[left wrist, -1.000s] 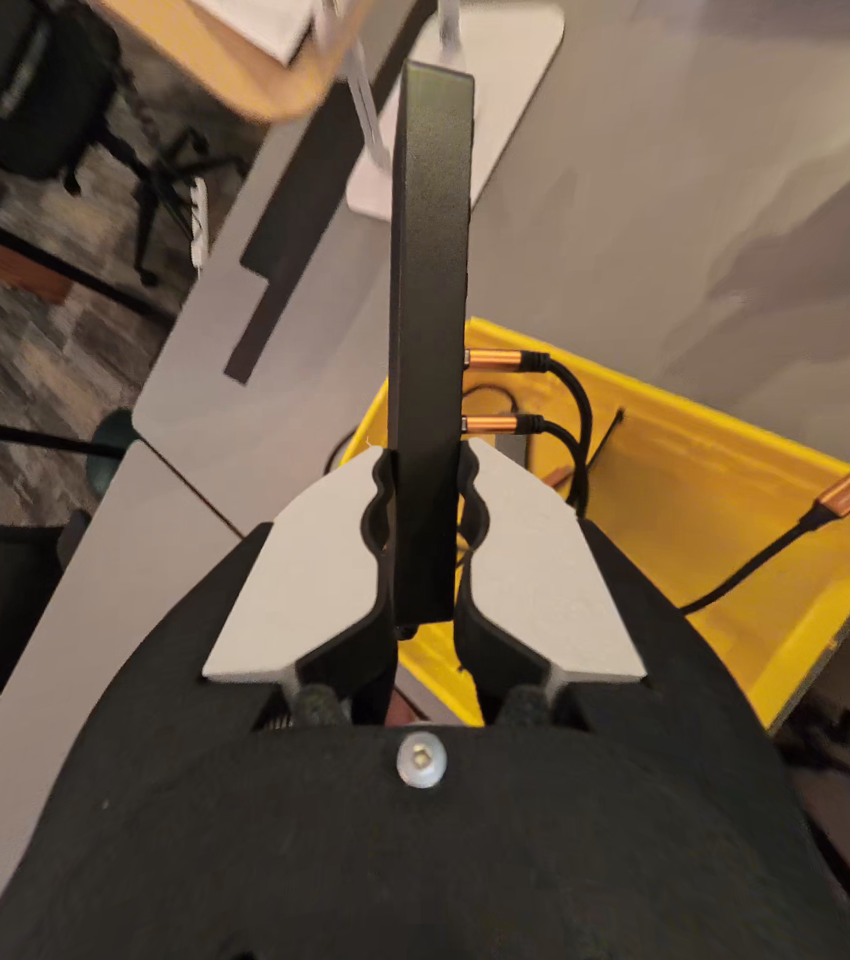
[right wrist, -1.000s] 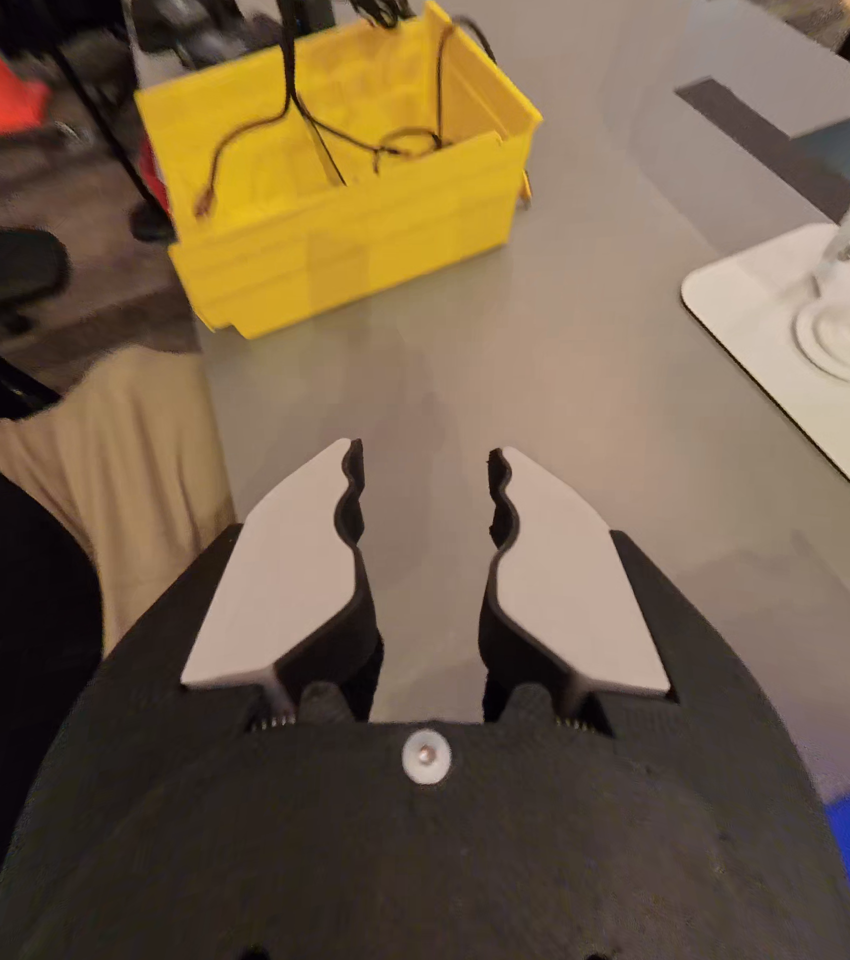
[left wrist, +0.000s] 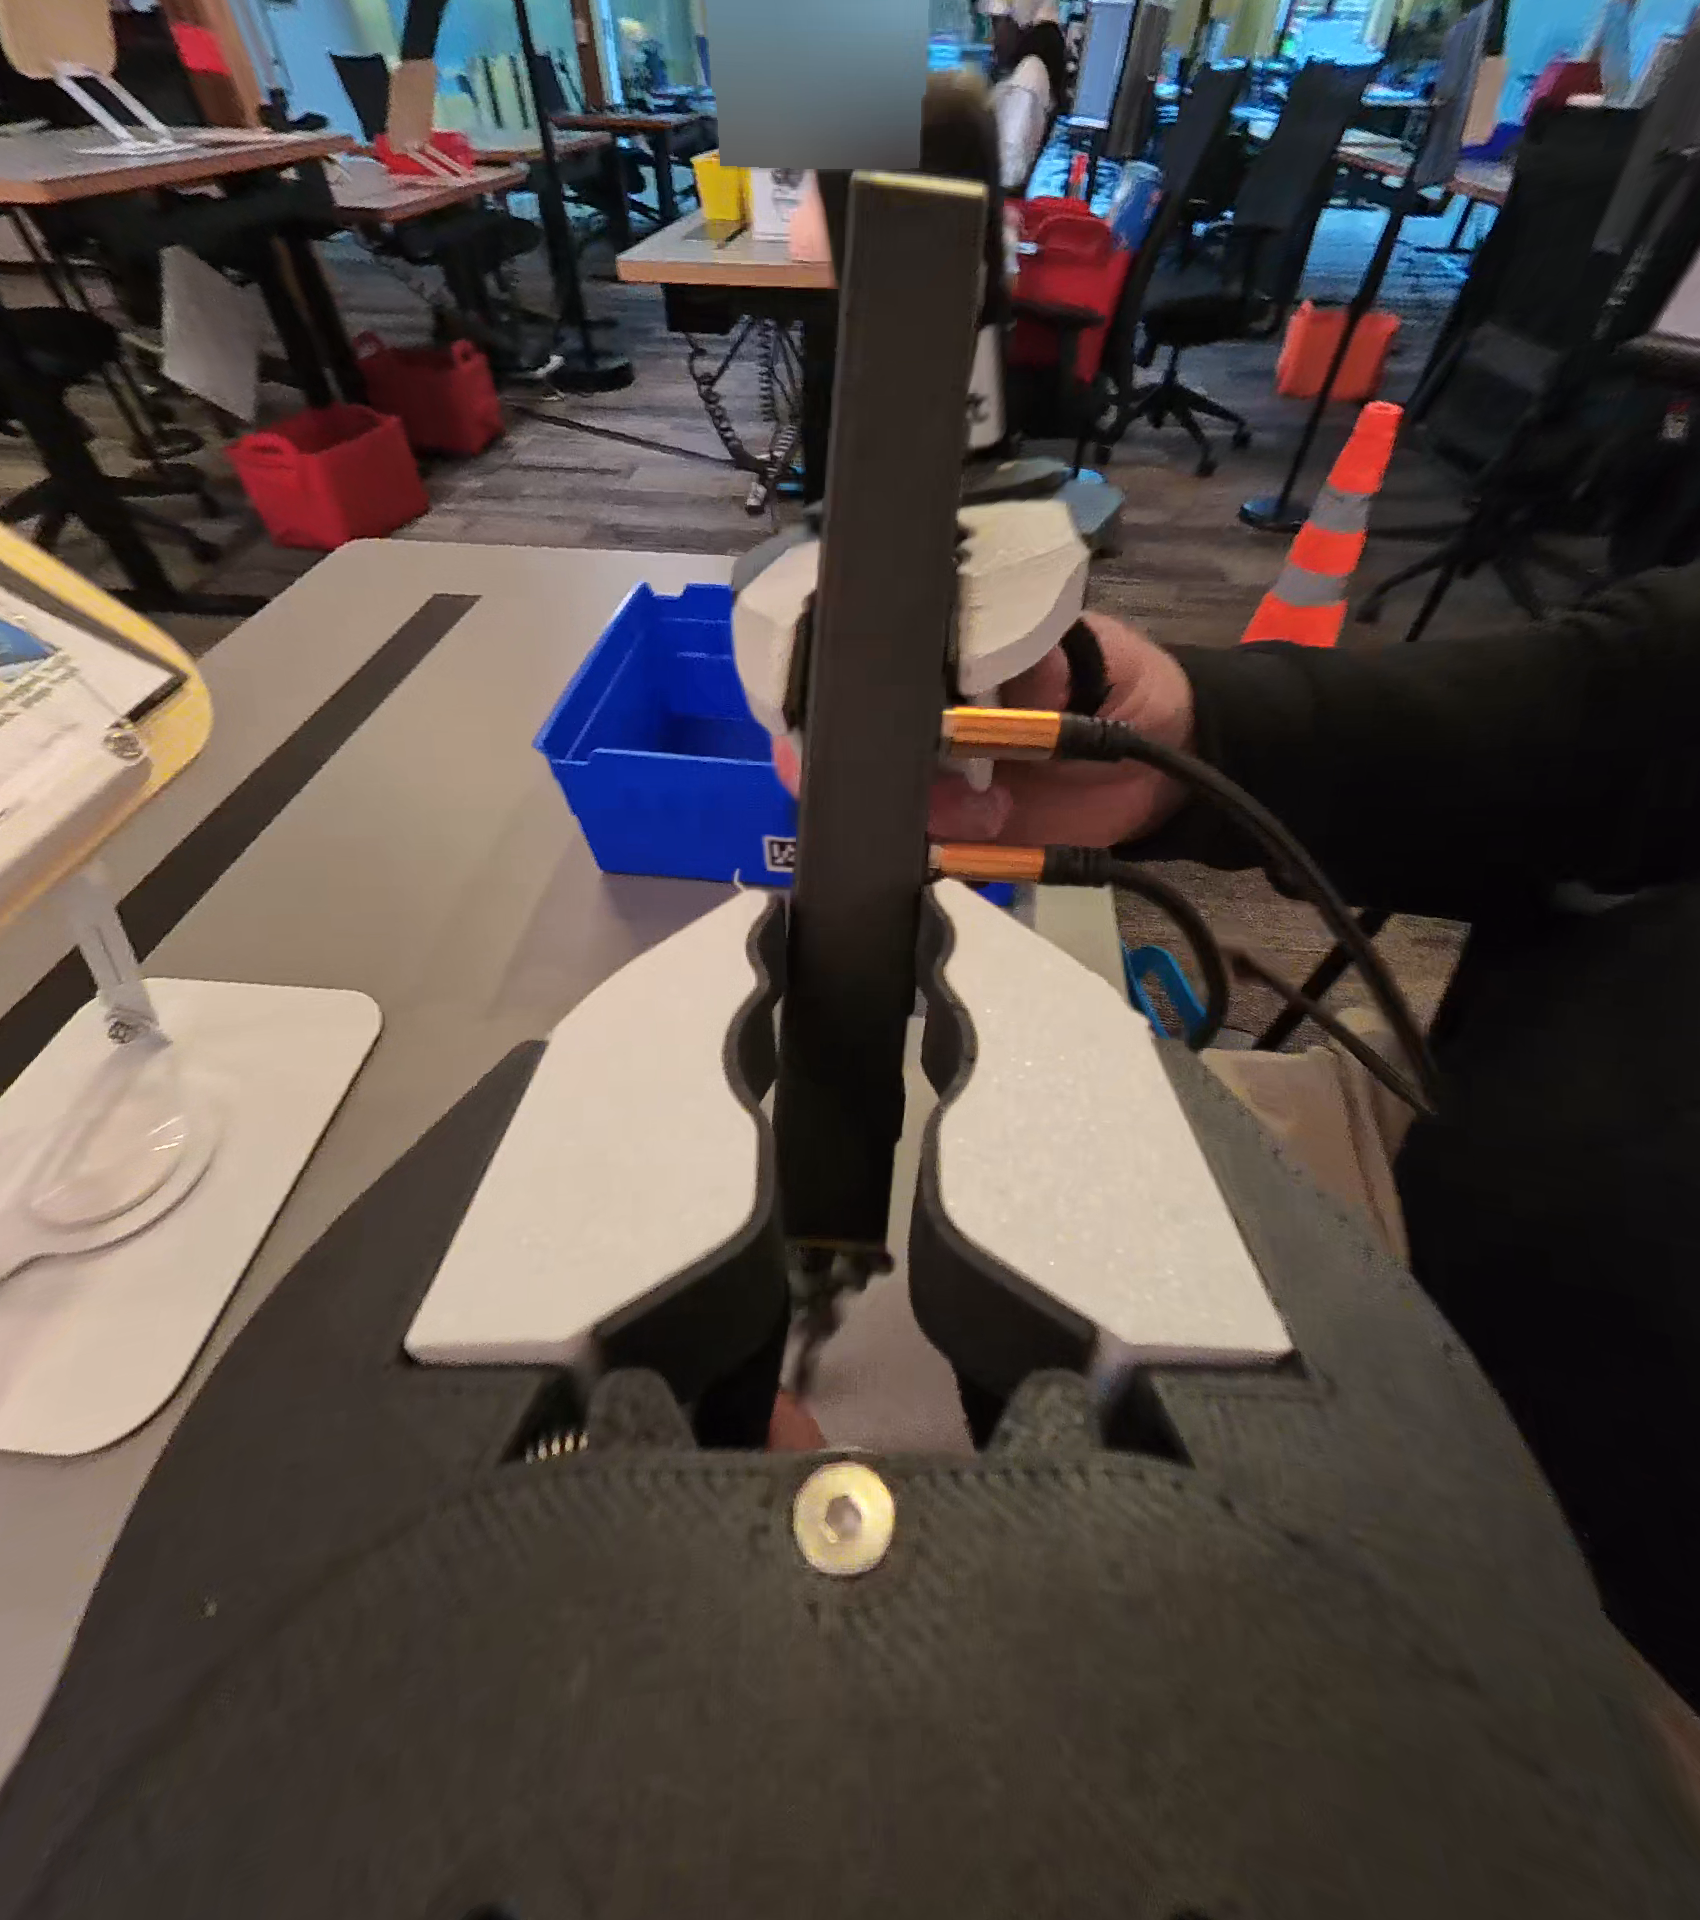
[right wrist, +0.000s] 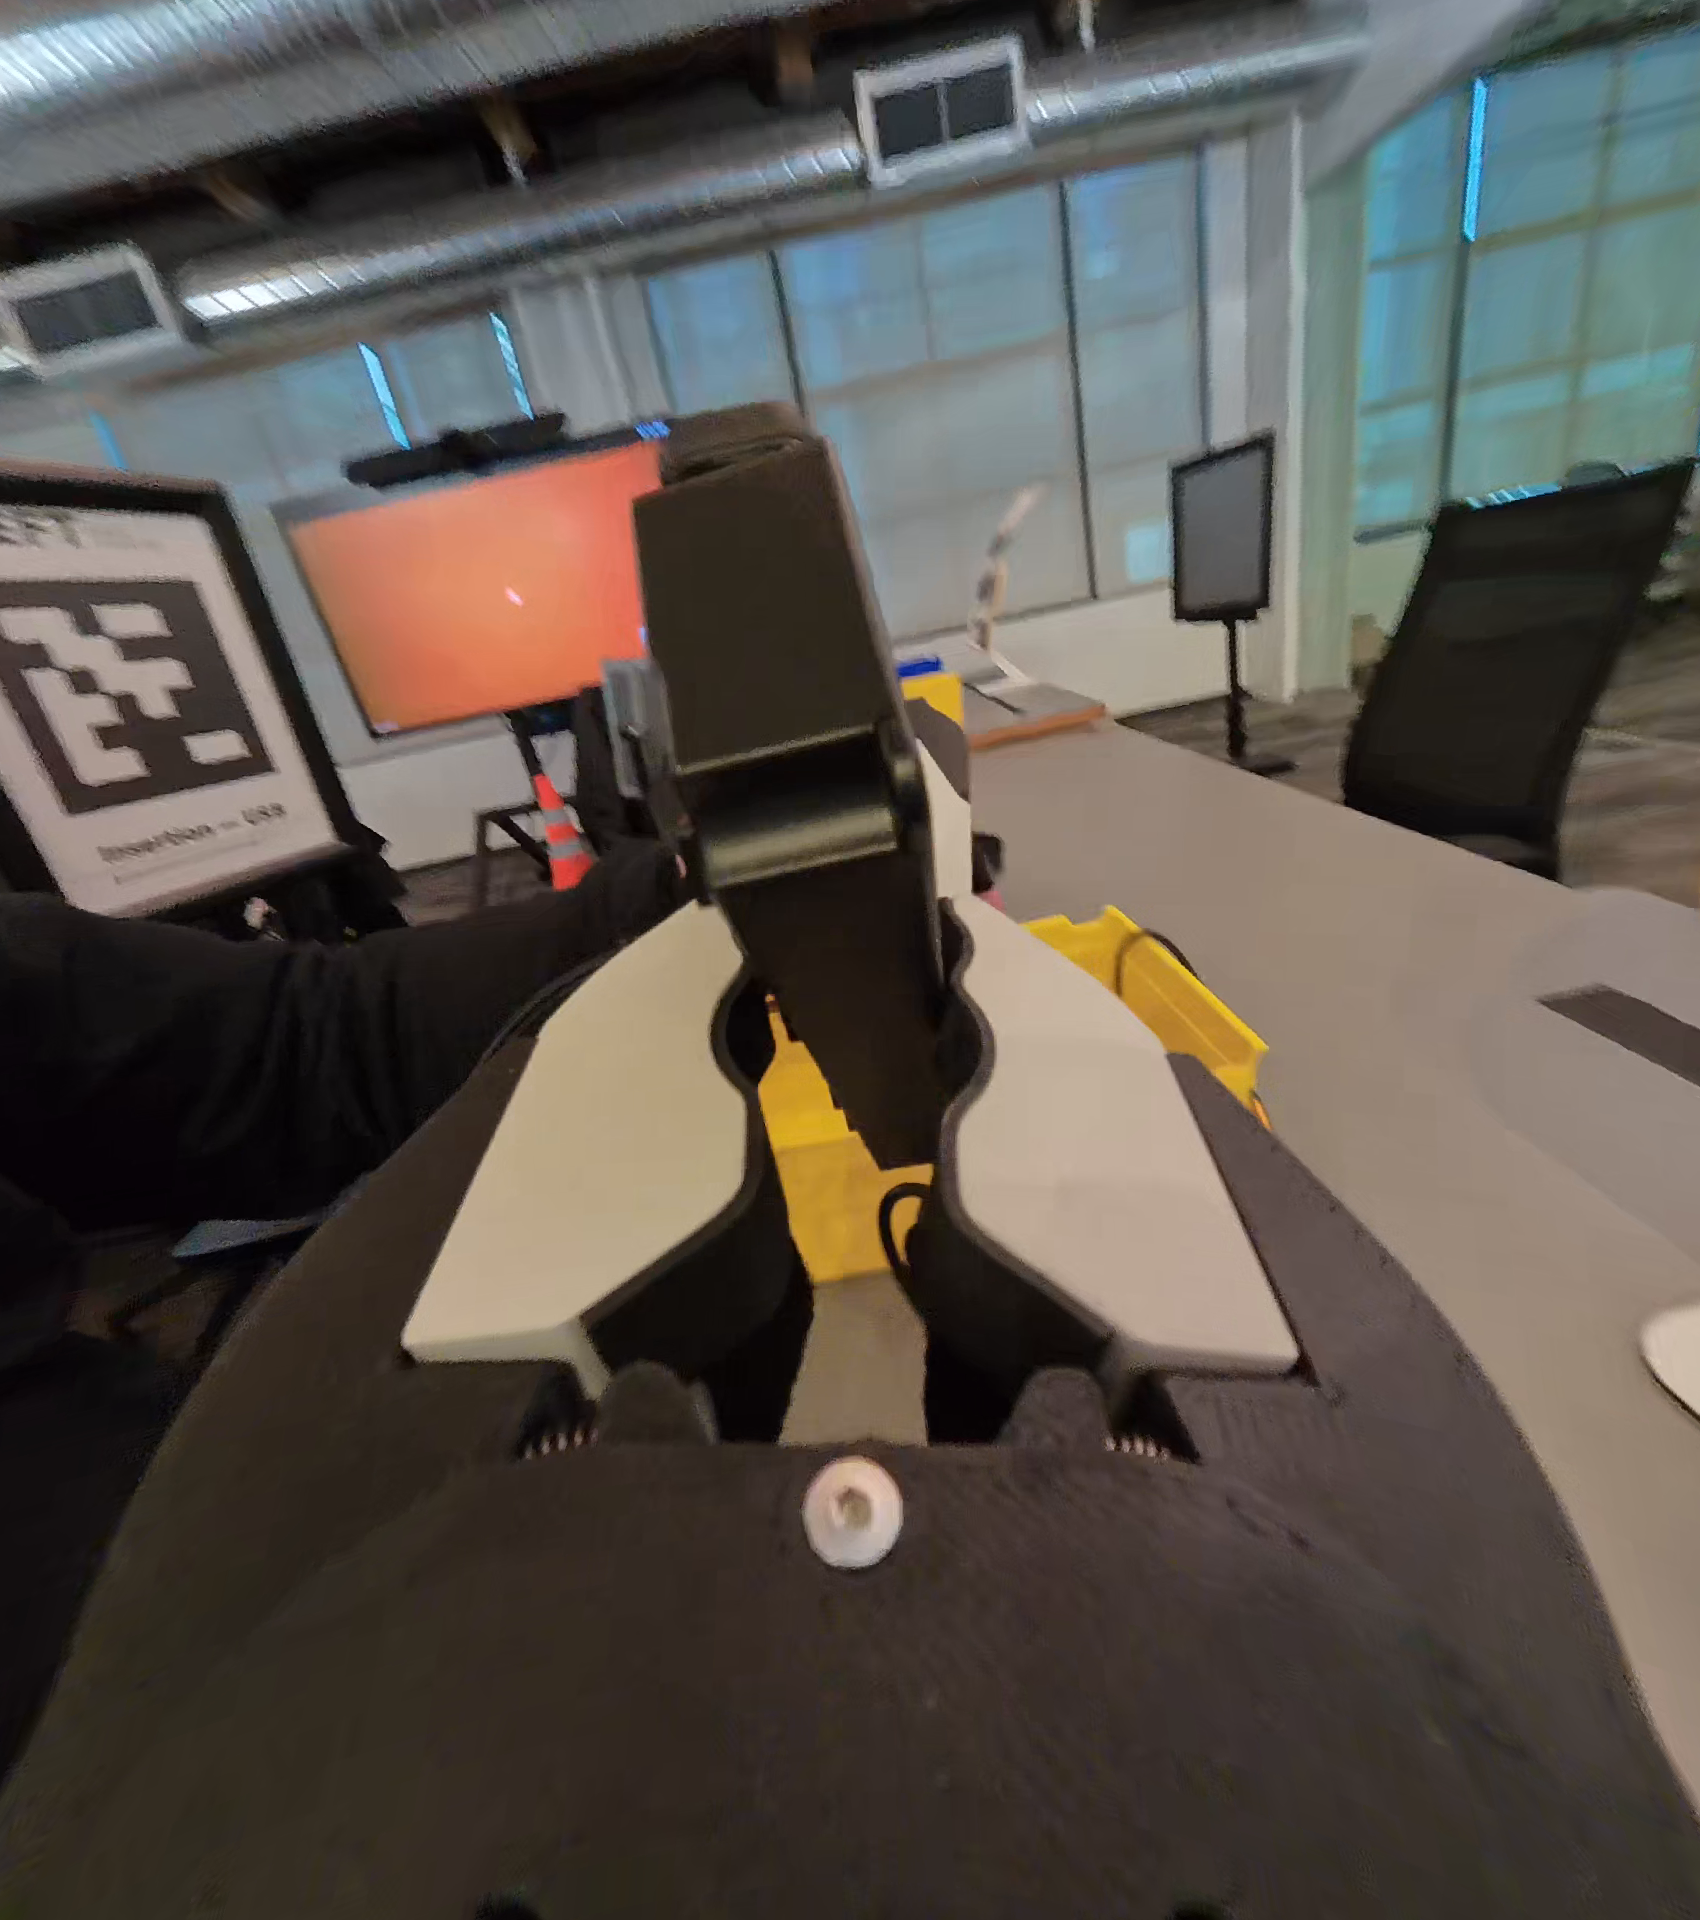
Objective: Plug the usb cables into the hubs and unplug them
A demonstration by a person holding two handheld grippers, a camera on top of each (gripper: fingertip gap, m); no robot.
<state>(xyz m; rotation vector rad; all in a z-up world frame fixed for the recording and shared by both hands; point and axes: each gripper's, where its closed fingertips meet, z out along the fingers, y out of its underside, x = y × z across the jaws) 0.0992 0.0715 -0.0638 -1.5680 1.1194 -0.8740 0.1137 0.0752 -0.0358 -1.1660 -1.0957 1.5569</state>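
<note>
My left gripper (left wrist: 851, 925) is shut on the lower part of a long black USB hub (left wrist: 887, 520) and holds it upright above the grey table (left wrist: 472, 883). Two orange-shelled USB plugs, the upper (left wrist: 997, 732) and the lower (left wrist: 991, 862), sit in its right side. Their black cables (left wrist: 1241, 831) hang off to the right. My right gripper (left wrist: 893, 623) comes from the far side, held by a hand (left wrist: 1106, 727). In the right wrist view, the right gripper (right wrist: 841, 935) has its pads against both sides of the hub (right wrist: 846, 1018).
A blue bin (left wrist: 659, 769) stands on the table behind the hub. A yellow bin (right wrist: 1189, 1018) with a cable in it lies under my right gripper. A document stand with a white base (left wrist: 150, 1195) is at the left. Chairs, desks and an orange cone (left wrist: 1334, 540) stand beyond. Left and right tips are no more than a few centimetres apart.
My left gripper has lifted the hub away from the yellow bin and tilted up toward the room. My right gripper, open and empty over the table before, now grips the hub.
</note>
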